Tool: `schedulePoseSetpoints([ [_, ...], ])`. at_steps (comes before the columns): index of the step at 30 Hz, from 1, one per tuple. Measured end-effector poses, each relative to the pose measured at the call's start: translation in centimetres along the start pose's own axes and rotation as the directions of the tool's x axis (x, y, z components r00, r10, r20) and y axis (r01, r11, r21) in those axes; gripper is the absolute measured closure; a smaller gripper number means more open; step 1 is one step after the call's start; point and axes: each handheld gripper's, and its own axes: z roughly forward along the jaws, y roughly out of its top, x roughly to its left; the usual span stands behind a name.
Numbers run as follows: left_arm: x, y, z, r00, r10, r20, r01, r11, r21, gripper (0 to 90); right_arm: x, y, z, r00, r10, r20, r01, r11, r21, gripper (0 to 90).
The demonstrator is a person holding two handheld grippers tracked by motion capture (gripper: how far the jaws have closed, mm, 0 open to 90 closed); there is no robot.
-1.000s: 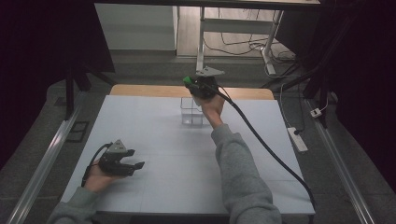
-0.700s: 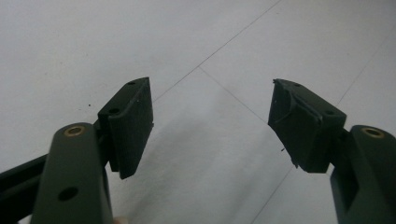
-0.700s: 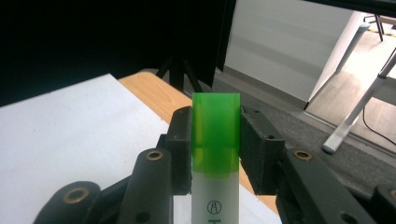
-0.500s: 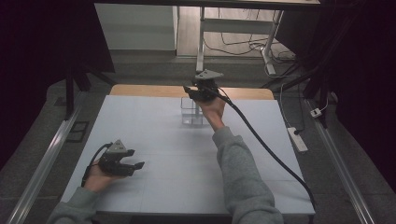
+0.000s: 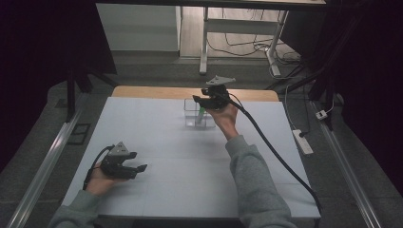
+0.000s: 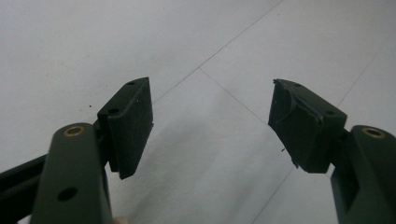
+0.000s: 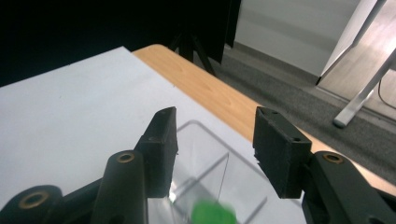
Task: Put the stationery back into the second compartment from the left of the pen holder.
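Note:
A small clear plastic box [image 5: 192, 116] stands on the white table top [image 5: 190, 161] near the far edge. A green object [image 5: 201, 114] stands inside it, leaning on the right wall. My right gripper [image 5: 200, 100] hovers just above the box, open, with nothing between its pads. In the right gripper view the box [image 7: 205, 135] lies below the spread jaws of my right gripper [image 7: 215, 140], and the green object [image 7: 212, 215] is a blur at the bottom. My left gripper [image 5: 138, 168] rests low at the near left of the table. Seen up close, my left gripper [image 6: 210, 121] is open and holds nothing.
A wooden strip [image 5: 152, 91] borders the table's far edge. The right gripper's black cable [image 5: 271, 147] trails over the right side of the table. A white power strip [image 5: 302, 141] lies on the floor to the right. Metal rails [image 5: 43, 175] run along both sides.
The green object was at the right gripper's tips a second ago; it now stands in the clear box and the jaws are open above it. The left gripper has not moved.

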Motion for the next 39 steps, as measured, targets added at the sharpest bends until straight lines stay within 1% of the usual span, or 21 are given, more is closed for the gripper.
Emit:
schedulePoseSetpoints([
  [6,-0.1,0.1,0.1,1.0,0.006,0.003,-0.006,1.0,0.002,30.7,0.2,-1.4,-2.3,0.9999,0.014,0.005,-0.014,1.0,0.027,48.7],
  [10,0.0,0.1,0.1,1.0,0.006,0.005,-0.006,1.0,0.002,30.7,0.4,-2.5,-3.9,0.9998,0.02,-0.005,-0.02,0.999,0.044,48.1],
  [12,-0.1,0.1,0.0,1.0,0.006,0.006,-0.006,1.0,0.0,30.7,0.6,-3.2,-4.7,0.9999,0.013,-0.006,-0.013,0.998,0.065,47.8],
  [16,-0.1,0.1,0.0,1.0,0.007,0.006,-0.007,1.0,0.0,30.6,1.2,-4.8,-6.4,0.9994,0.026,-0.024,-0.024,0.996,0.082,47.4],
  [20,-0.1,0.0,0.0,1.0,0.008,0.005,-0.008,1.0,-0.001,30.6,2.0,-6.8,-8.0,0.9991,0.025,-0.035,-0.021,0.994,0.112,46.7],
  [22,-0.1,0.1,-0.1,1.0,0.007,0.004,-0.007,1.0,-0.002,30.6,2.3,-7.8,-8.9,0.9986,0.032,-0.043,-0.027,0.993,0.115,46.2],
  [26,-0.1,0.0,0.0,1.0,0.006,0.003,-0.006,1.0,0.001,30.6,2.7,-9.8,-10.4,0.998,0.043,-0.047,-0.037,0.99,0.134,45.4],
  [28,-0.1,0.0,0.0,1.0,0.005,0.003,-0.005,1.0,0.001,30.6,2.7,-10.6,-11.1,0.9983,0.039,-0.044,-0.032,0.988,0.153,44.4],
  [32,-0.2,0.1,-0.1,1.0,0.005,0.0,-0.005,1.0,0.001,30.5,2.6,-12.2,-12.6,0.9978,0.052,-0.04,-0.045,0.986,0.161,43.0],
  [39,-0.2,0.1,-0.1,1.0,0.001,0.0,-0.001,1.0,0.001,30.4,2.6,-14.5,-14.9,0.9986,0.048,-0.024,-0.043,0.983,0.18,40.5],
])
